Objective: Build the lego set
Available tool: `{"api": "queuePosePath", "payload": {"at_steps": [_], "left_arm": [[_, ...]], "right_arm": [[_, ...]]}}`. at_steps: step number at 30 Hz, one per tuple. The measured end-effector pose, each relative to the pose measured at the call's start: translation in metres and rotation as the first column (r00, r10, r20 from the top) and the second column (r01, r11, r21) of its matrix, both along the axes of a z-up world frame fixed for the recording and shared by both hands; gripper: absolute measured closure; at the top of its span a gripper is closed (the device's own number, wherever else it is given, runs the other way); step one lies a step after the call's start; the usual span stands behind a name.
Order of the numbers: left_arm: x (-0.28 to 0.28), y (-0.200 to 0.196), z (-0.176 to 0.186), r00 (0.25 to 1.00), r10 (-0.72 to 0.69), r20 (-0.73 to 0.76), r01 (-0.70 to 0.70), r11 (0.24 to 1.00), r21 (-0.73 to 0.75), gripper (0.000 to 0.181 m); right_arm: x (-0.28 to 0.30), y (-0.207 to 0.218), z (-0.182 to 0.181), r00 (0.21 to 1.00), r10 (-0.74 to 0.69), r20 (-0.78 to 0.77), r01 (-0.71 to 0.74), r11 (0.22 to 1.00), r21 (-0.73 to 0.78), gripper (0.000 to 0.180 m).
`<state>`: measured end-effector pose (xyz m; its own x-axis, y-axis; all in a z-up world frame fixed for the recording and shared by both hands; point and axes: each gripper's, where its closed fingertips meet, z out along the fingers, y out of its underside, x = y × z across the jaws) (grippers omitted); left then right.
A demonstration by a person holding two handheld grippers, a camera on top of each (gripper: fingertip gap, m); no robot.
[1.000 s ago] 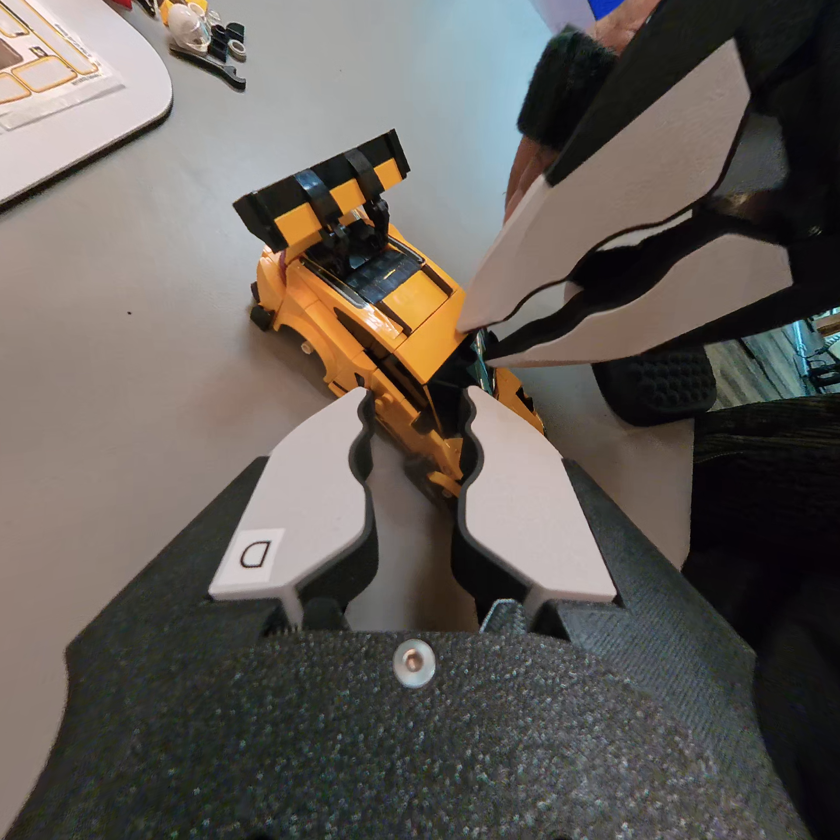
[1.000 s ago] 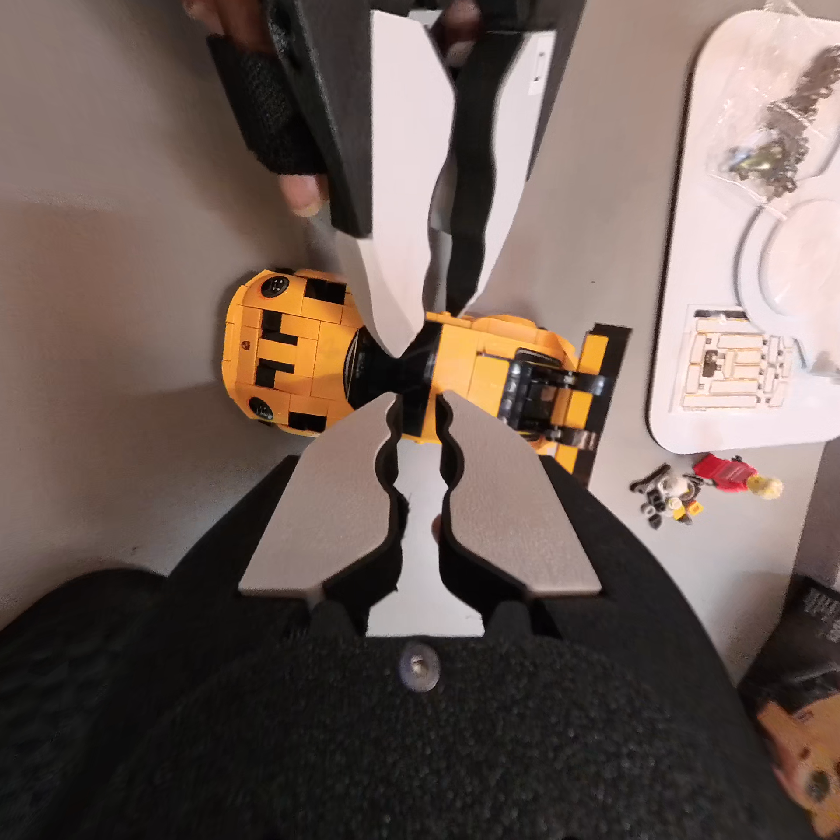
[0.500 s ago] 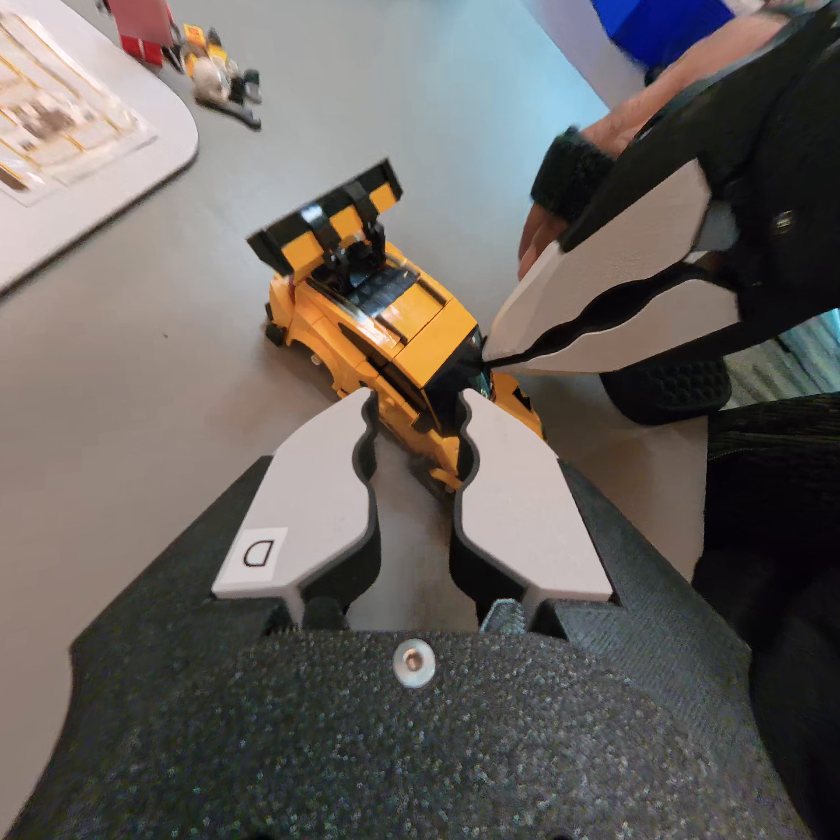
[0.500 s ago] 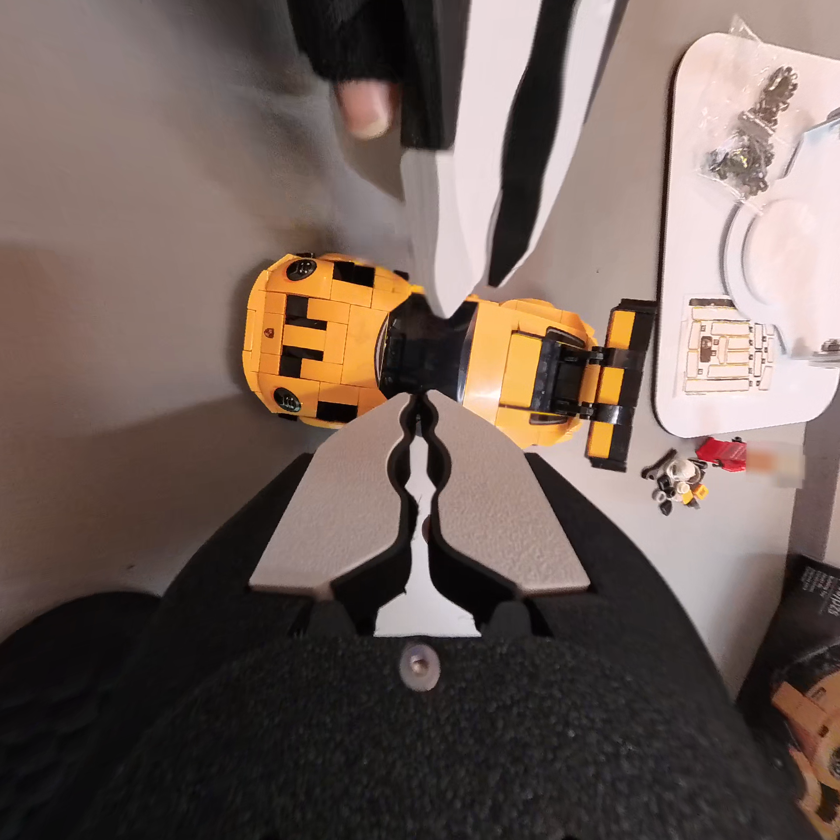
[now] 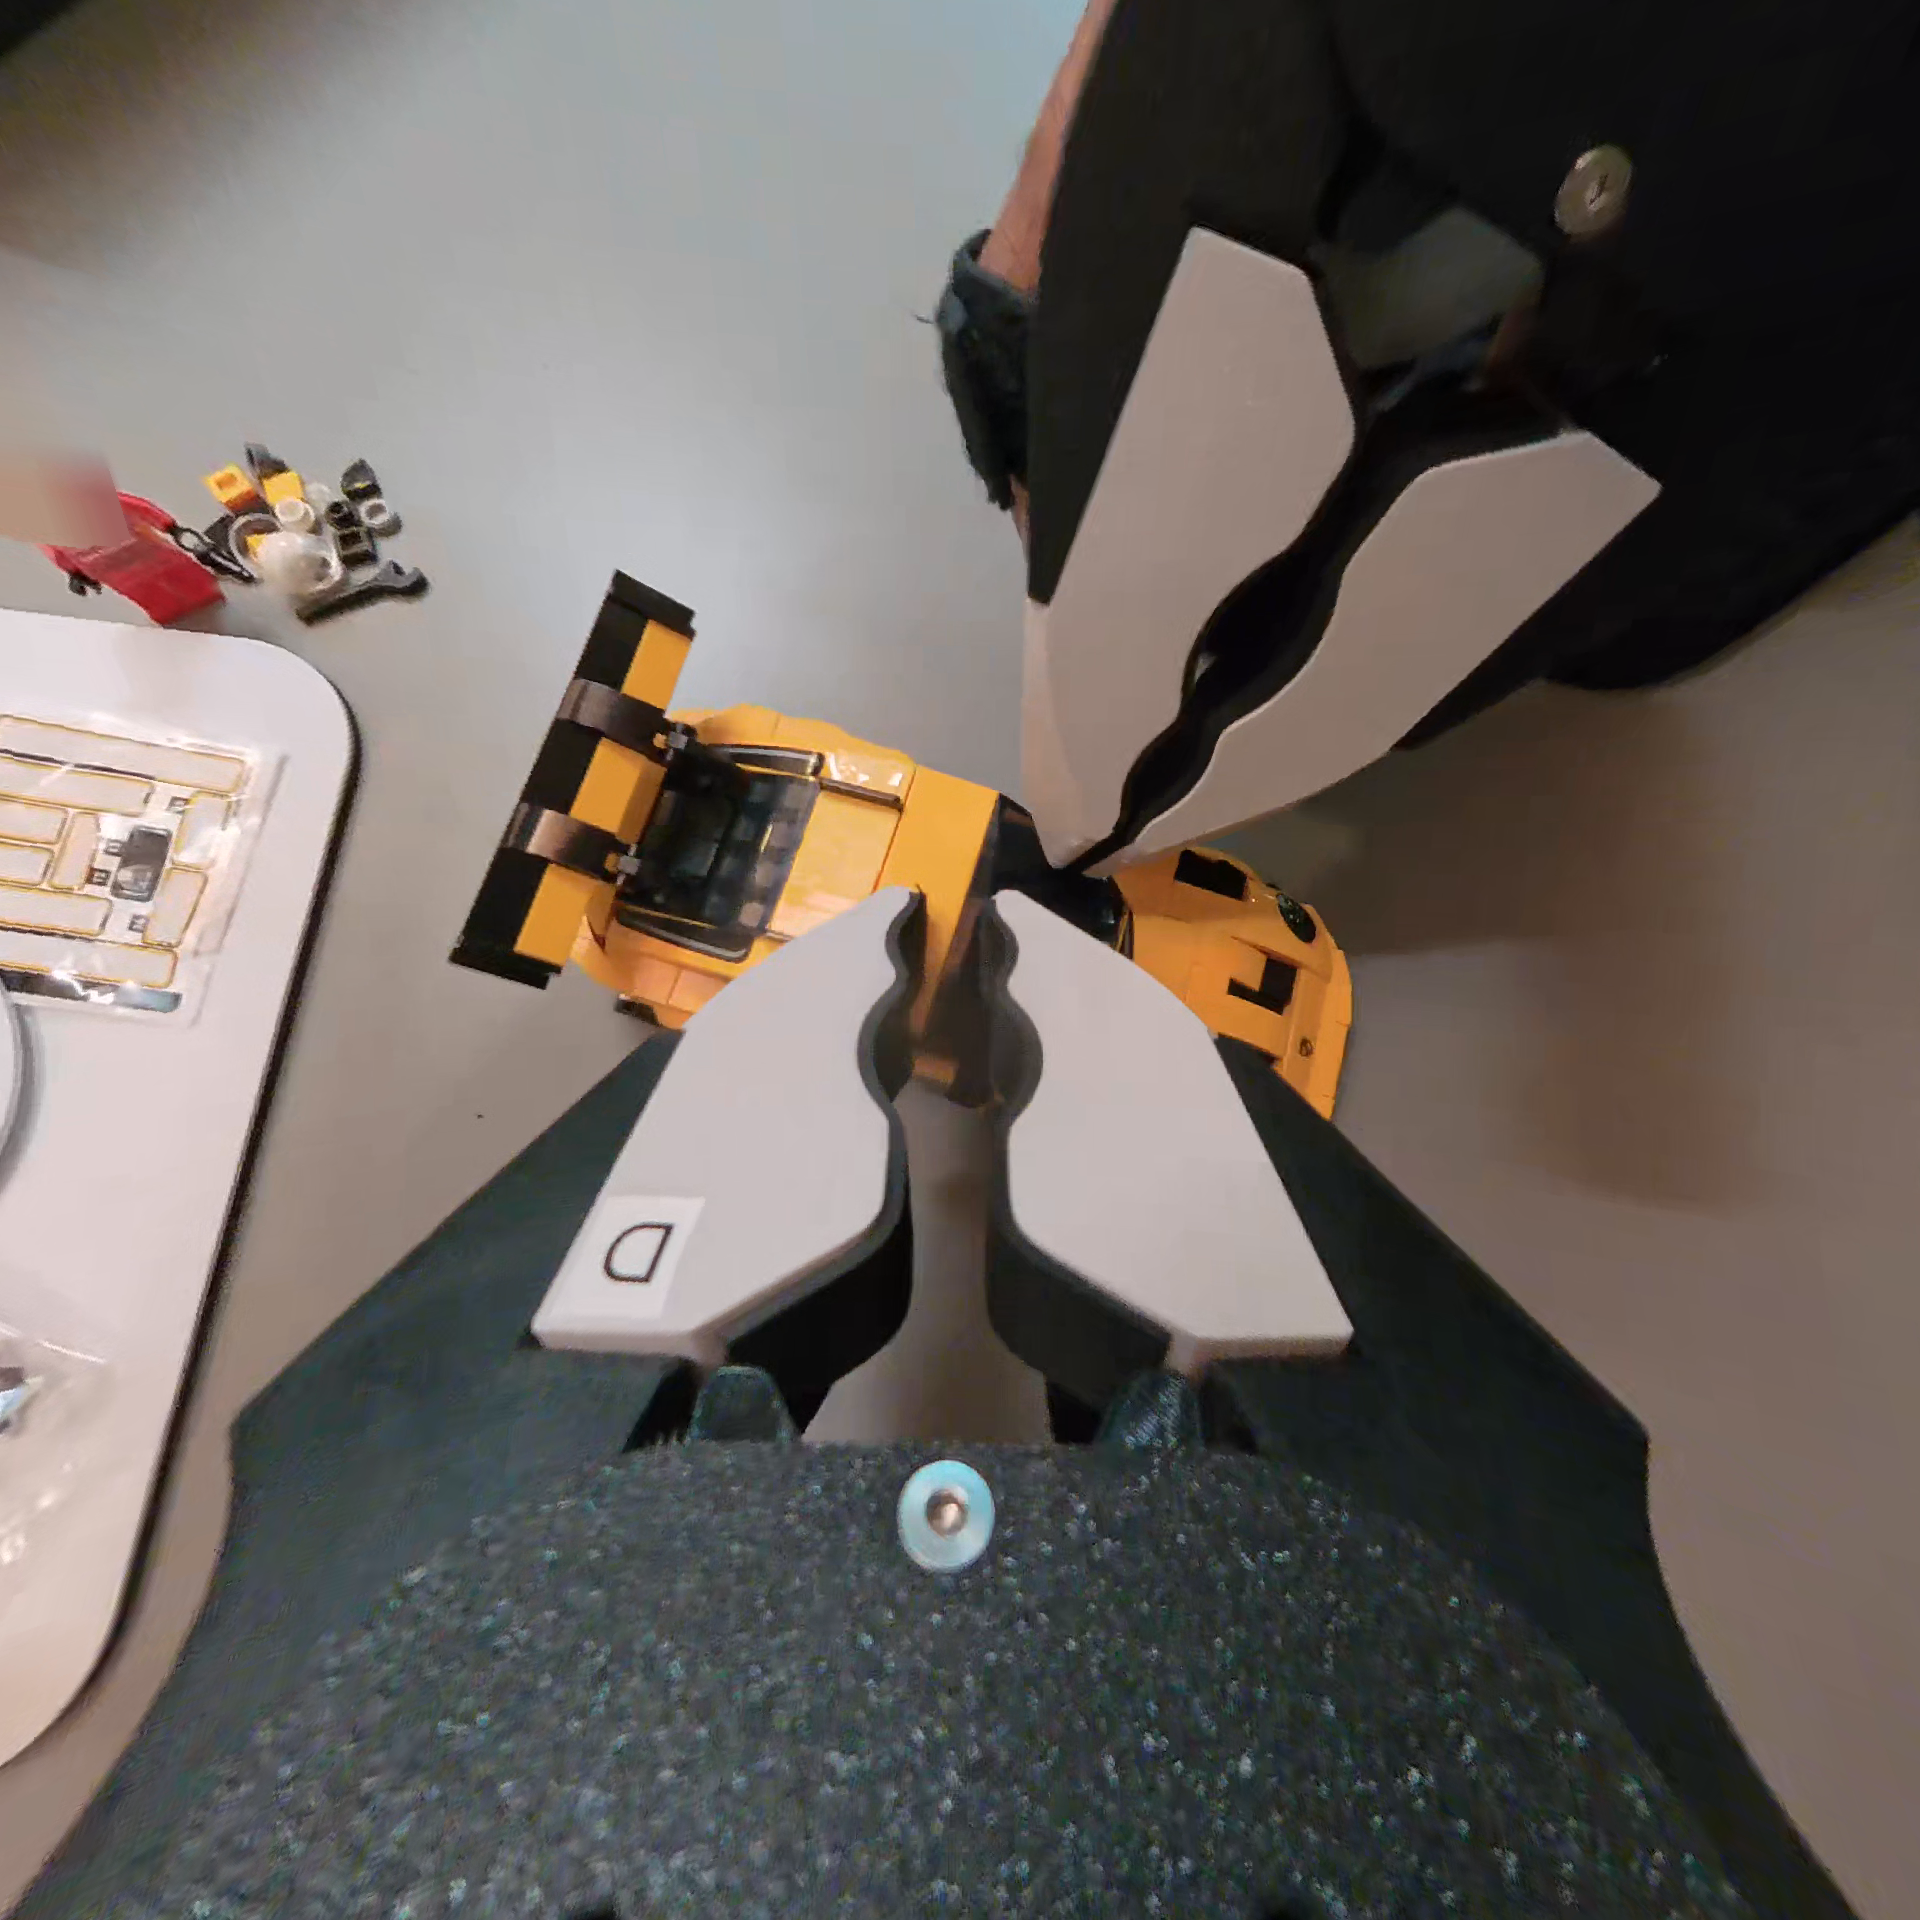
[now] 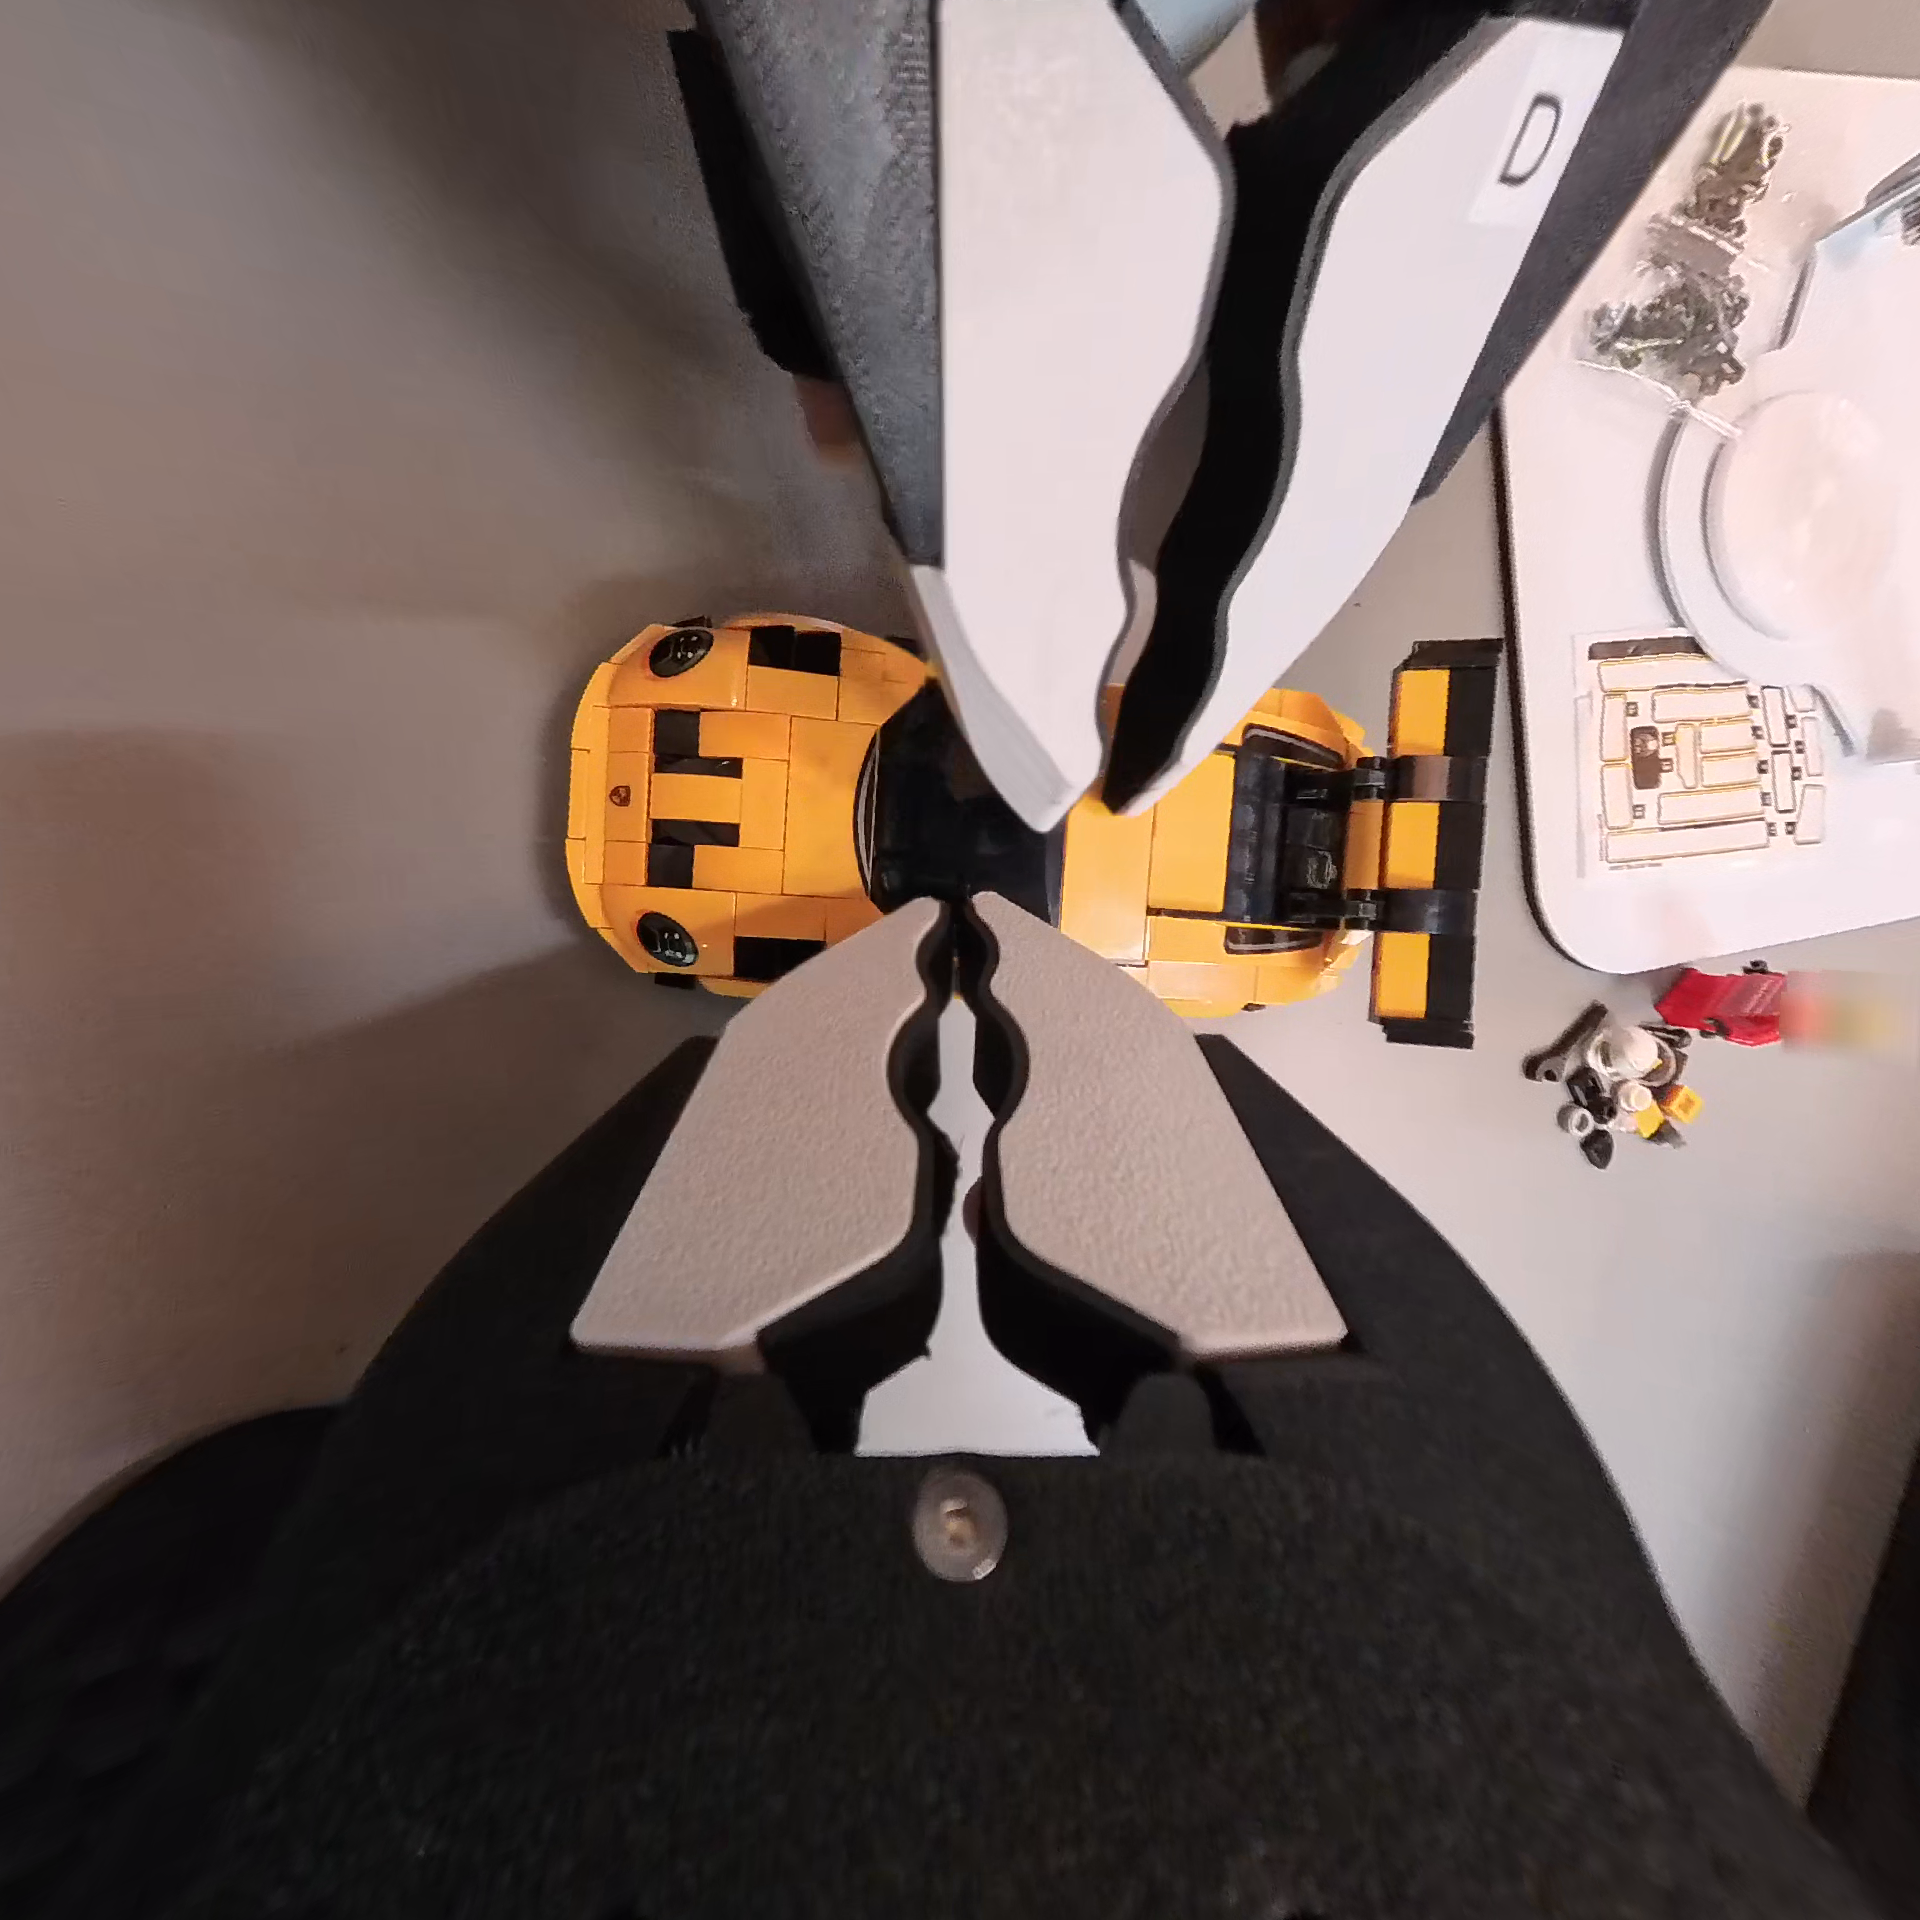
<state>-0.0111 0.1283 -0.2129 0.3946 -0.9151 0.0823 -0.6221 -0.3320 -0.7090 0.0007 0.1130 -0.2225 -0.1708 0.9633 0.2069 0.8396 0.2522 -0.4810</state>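
Both grippers have swung round over the yellow toy car [image 6: 727, 800] since a second ago.

Left gripper [image 5: 956, 904] stands slightly parted over the car's roof; right gripper [image 6: 958, 912] is nearly closed at the dark windscreen, holding nothing visible. On the grey table [image 5: 623, 260], the car lies beside the white tray [image 6: 1662, 831] edge, loose small pieces [image 6: 1621, 1070] near its rear wing.

A plain grey counter [image 5: 623, 312] fills the scene. On it lies a white board with rounded corners [image 6: 1558, 883], and a round white raised shape [image 6: 1808, 520] shows on the board's surface. At the top right of the left wrist view, a person's wrist in a black knitted cuff [image 5: 982, 353] shows above the counter.
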Motion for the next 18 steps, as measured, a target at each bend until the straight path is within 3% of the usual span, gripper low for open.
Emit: {"api": "queuePosePath", "payload": {"at_steps": [3,18], "left_arm": [[0.001,-0.001,-0.001,1.000,-0.003,0.012,0.003,1.000,-0.016,0.181],[-0.002,0.010,-0.001,0.999,-0.036,-0.011,0.036,0.998,0.049,0.181]], "right_arm": [[0.000,0.000,0.000,1.000,0.002,0.008,-0.002,1.000,0.007,0.180],[-0.004,0.002,-0.001,1.000,0.013,0.022,-0.014,0.999,0.047,0.180]]}}
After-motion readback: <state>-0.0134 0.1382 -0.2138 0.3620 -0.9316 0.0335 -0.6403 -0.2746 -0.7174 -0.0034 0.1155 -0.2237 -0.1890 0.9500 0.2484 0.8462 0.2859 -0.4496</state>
